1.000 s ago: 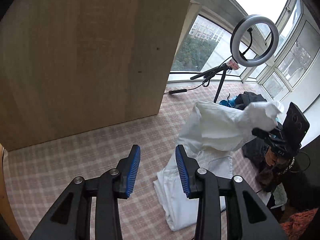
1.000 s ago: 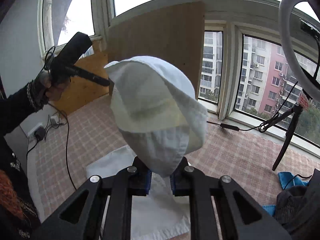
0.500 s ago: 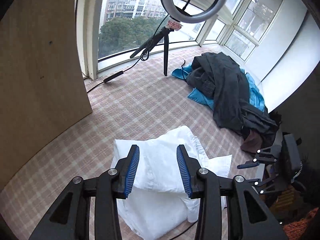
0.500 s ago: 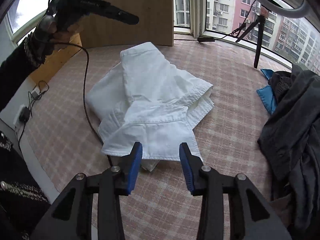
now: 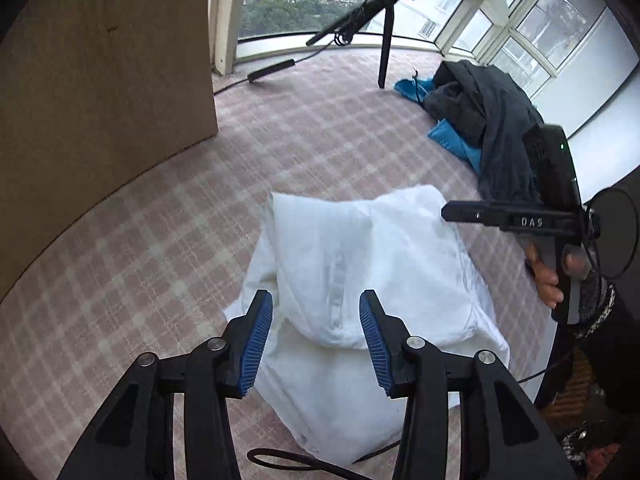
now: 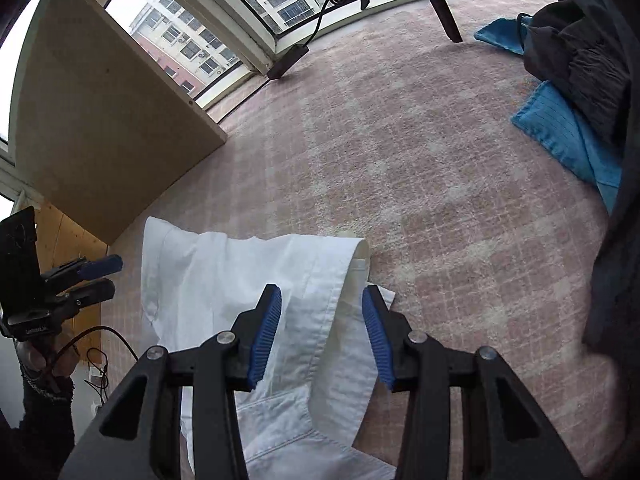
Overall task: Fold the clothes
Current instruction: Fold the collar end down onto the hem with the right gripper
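- The checked pink cloth (image 5: 168,240) covers the whole work surface and runs to the far windows.
- A big wooden board (image 5: 100,80) stands upright at the far left, its lower edge on the cloth.
- A white shirt (image 5: 372,264) lies partly folded in the near middle of the cloth, one layer doubled over another; in the right wrist view its collar edge (image 6: 352,256) faces right.
- A heap of dark clothes (image 5: 492,120) lies at the far right, on top of a blue garment (image 5: 452,140).
- The ring light stand (image 5: 384,40) rests on the cloth at the far side, with a cable trailing left from it.
- The left gripper (image 5: 316,340) hangs over the near edge of the shirt, its jaws opening, the blue pads well clear of the fabric.
- The right gripper (image 6: 322,334) hangs over the shirt's right part, its jaws opening too; fabric shows between the pads, not pinched.
- The person's right hand (image 5: 548,276) shows at the right, gripping a handle.
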### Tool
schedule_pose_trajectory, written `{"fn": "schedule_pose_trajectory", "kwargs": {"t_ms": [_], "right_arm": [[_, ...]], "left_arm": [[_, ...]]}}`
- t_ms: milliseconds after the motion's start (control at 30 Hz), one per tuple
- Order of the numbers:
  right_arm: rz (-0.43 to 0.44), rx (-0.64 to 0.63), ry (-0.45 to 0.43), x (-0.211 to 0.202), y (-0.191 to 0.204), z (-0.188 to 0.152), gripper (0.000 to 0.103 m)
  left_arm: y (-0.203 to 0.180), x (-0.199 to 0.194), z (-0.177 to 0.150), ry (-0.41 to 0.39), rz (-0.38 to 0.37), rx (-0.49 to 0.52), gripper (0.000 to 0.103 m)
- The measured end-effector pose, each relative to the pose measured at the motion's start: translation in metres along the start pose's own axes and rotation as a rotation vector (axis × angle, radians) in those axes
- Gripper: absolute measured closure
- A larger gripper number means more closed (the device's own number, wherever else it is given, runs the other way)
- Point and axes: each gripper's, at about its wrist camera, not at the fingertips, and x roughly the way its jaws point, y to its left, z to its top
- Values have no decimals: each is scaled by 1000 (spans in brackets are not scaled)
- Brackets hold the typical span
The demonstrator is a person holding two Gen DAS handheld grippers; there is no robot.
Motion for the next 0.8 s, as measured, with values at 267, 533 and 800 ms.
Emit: {"fn": "schedule_pose_trajectory", "kwargs": {"t_ms": [267,533,800], "right_arm": [[34,86,26,13,-7,13,69],[64,153,-115,-5,-21,6,99],[-19,188,-88,-12,-25,11,92]], "left_arm": [[18,61,30,134,-107,-126,72],[32,38,-13,35,-92,-238,94],[34,14,-7,-30,-5,-216,89]]}}
